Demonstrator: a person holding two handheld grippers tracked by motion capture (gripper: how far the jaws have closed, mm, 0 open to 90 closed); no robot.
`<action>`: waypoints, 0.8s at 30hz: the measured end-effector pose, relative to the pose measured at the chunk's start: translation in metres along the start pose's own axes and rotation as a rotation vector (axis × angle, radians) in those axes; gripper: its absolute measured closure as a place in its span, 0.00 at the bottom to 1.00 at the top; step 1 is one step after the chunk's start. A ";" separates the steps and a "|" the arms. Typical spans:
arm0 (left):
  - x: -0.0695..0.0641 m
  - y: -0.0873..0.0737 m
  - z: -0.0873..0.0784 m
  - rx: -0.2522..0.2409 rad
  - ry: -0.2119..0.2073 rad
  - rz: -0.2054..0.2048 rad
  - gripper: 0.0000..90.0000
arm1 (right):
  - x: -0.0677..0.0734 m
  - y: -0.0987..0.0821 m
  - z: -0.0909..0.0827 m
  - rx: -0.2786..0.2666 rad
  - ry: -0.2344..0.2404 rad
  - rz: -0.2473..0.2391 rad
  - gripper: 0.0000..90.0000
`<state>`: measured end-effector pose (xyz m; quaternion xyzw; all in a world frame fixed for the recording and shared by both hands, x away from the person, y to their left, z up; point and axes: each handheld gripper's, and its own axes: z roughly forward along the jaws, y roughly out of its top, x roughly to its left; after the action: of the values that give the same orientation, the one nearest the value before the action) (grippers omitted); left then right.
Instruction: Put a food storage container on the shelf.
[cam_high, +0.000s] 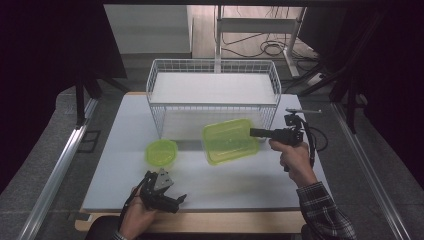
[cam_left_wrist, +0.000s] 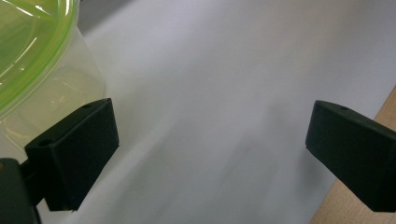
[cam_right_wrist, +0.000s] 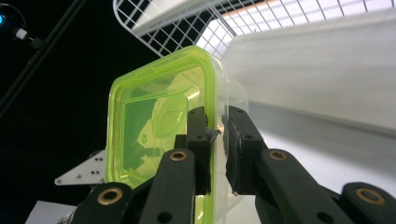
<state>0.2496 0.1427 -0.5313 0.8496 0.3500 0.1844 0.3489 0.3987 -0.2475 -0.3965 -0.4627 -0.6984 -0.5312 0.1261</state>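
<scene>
Overhead, in the high view, the right gripper (cam_high: 254, 132) pointed leftward from the person's right hand (cam_high: 295, 156) and was clamped on the edge of a rectangular green-lidded container (cam_high: 230, 141), which hung tilted above the white table (cam_high: 240, 187), just in front of the white wire basket (cam_high: 213, 95). A smaller round green-lidded container (cam_high: 161, 152) stood on the table to the left of the larger one, apart from it. Near the table's front edge the left gripper (cam_high: 172, 201) lay low in the person's left hand (cam_high: 134, 217), just in front of that round container and not touching it

Next, in the left gripper view, the two black jaws stood wide apart with nothing between them, bare table (cam_left_wrist: 224, 84) showing in the gap. The round container (cam_left_wrist: 37, 60), clear-walled under its green lid, sat at the upper left, close behind the left-hand jaw, and a strip of wooden edge (cam_left_wrist: 359, 205) showed at the lower right

Lastly, in the right gripper view, the jaws were pinched tight on the rim of the rectangular container (cam_right_wrist: 159, 116), one pad on the green lid's side and the other on the clear wall's side. That container stood on edge in the grip, lid facing left, with the wire basket (cam_right_wrist: 187, 28) rising behind it
</scene>
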 end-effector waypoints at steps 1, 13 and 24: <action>0.000 0.000 0.000 -0.001 -0.001 -0.003 0.02 | 0.002 0.002 -0.001 -0.006 0.001 -0.004 0.89; 0.003 0.000 -0.001 -0.007 0.002 -0.022 0.00 | 0.024 0.035 -0.008 -0.069 -0.005 -0.027 0.89; 0.004 -0.001 -0.002 -0.012 -0.011 -0.030 0.00 | 0.041 0.068 -0.001 -0.131 -0.027 -0.051 0.89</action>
<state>0.2508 0.1464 -0.5303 0.8432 0.3597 0.1766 0.3584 0.4292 -0.2271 -0.3257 -0.4592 -0.6753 -0.5726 0.0725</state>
